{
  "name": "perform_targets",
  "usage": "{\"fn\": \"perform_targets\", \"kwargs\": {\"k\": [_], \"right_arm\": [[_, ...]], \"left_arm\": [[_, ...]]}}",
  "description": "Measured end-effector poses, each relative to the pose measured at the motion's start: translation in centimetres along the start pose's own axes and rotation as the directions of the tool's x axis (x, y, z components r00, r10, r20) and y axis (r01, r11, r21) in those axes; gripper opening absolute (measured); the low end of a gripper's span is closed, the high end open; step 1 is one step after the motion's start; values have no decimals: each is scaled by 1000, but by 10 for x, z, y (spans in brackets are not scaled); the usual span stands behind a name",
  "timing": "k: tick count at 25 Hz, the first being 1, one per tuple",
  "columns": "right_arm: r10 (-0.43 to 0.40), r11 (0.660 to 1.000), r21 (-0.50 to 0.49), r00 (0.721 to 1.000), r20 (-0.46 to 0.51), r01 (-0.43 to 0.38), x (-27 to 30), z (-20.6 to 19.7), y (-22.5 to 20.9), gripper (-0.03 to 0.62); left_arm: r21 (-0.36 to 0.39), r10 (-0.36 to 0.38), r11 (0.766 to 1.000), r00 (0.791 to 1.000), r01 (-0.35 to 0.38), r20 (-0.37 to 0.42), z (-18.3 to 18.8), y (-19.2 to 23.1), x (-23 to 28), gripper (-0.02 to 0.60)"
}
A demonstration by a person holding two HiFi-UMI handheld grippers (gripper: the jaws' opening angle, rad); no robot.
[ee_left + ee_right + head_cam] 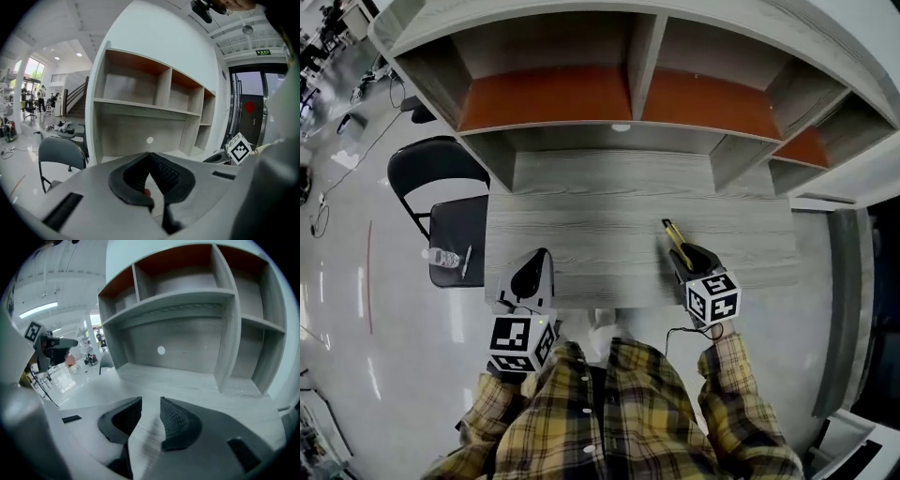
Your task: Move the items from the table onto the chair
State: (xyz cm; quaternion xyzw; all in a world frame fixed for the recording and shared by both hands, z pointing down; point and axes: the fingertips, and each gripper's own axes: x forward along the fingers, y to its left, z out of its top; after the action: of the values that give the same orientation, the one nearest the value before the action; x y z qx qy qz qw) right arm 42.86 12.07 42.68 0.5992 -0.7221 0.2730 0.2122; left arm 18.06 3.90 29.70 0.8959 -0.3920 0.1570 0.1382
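While tilted down, left hand-held gripper (540, 261) closed, right one (671, 232) parted

The table (619, 202) is matt grey wood grain, the floor (366, 309) glossy, the shirt (609, 422) checked cloth.

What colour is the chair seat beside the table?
Black; the chair seat shows best in the head view.

Tabletop (609, 234): grey wood grain. Shelf unit (642, 56): same grey grain, orange-brown back panels. Chair (455, 234): black. Floor (347, 319): pale grey, glossy, with a thin red line (368, 281). Shirt (609, 422): yellow and dark plaid. Left gripper (542, 258) and right gripper (668, 230): light grey bodies, black ribbed jaws, cubes with black-and-white square markers. Yellow strip along the right gripper's jaws in the head view.
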Motion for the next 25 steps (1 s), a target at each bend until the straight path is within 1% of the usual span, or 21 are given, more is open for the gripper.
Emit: {"fn": "perform_targets", "kwargs": {"k": [2, 5, 8, 12, 18, 20, 25], "right_arm": [[5, 1000, -27, 998, -66, -7, 8, -25, -23, 138], [-8, 999, -53, 992, -127, 1, 23, -49, -46, 162], [-9, 998, -68, 987, -162, -2, 43, -62, -56, 170], [-4, 997, -78, 984, -181, -10, 59, -73, -63, 172], [7, 997, -68, 978, -207, -21, 73, -85, -64, 172], [-4, 998, -69, 976, -217, -11, 75, -88, -66, 172], [-37, 994, -108, 977, -212, 14, 76, -90, -66, 164]], "left_arm": [[-2, 13, 1000, 1000, -13, -17, -2, -8, 1, 5], [-17, 64, 998, 997, -64, -37, -4, 1, -4, 5], [-18, 104, 994, 993, -106, -53, -7, 15, -7, 5], [-12, 125, 992, 990, -126, -66, -8, 15, -5, 5], [-33, 129, 991, 989, -132, -79, -11, 11, -5, 5], [-39, 137, 989, 988, -140, -77, -11, 12, -7, 5], [-68, 152, 985, 986, -156, -64, -11, 13, -10, 5]]}}
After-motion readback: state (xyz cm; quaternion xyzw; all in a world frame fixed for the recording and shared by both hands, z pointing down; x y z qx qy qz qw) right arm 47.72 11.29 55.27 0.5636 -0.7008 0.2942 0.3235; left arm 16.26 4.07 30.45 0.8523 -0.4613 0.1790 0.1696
